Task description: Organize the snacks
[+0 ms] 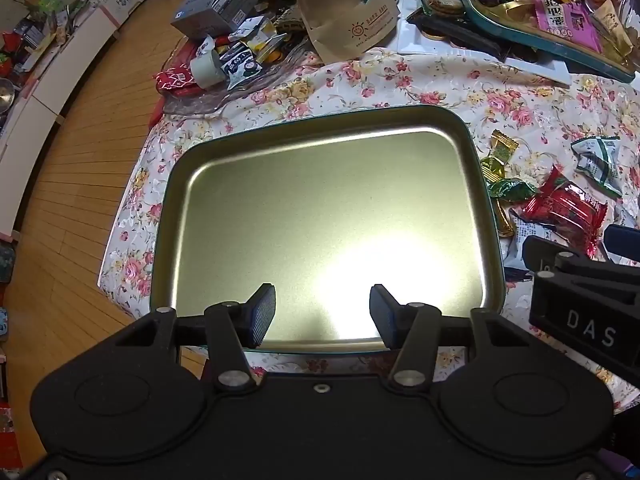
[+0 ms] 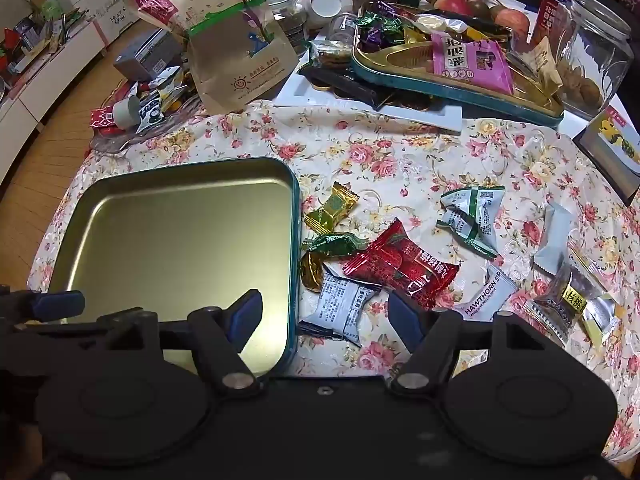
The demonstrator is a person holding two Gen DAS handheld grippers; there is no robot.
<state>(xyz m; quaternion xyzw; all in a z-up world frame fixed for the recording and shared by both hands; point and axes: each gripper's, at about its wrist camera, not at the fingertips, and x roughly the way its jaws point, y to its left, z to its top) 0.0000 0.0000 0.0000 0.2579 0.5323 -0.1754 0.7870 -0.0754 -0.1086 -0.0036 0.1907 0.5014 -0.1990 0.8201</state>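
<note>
An empty teal-rimmed metal tin tray lies on the floral tablecloth; it also shows in the right wrist view. My left gripper is open and empty over the tray's near edge. My right gripper is open and empty, hovering over a white printed snack packet just right of the tray. Loose snacks lie to the right of the tray: a red packet, green and gold candies, a white-green packet, a Hawthorn strip packet and a walnut packet.
A second tin tray full of sweets rests tilted on a white board at the back. A brown paper bag, jars, boxes and a glass dish of packets crowd the far side. The table edge and wooden floor lie to the left.
</note>
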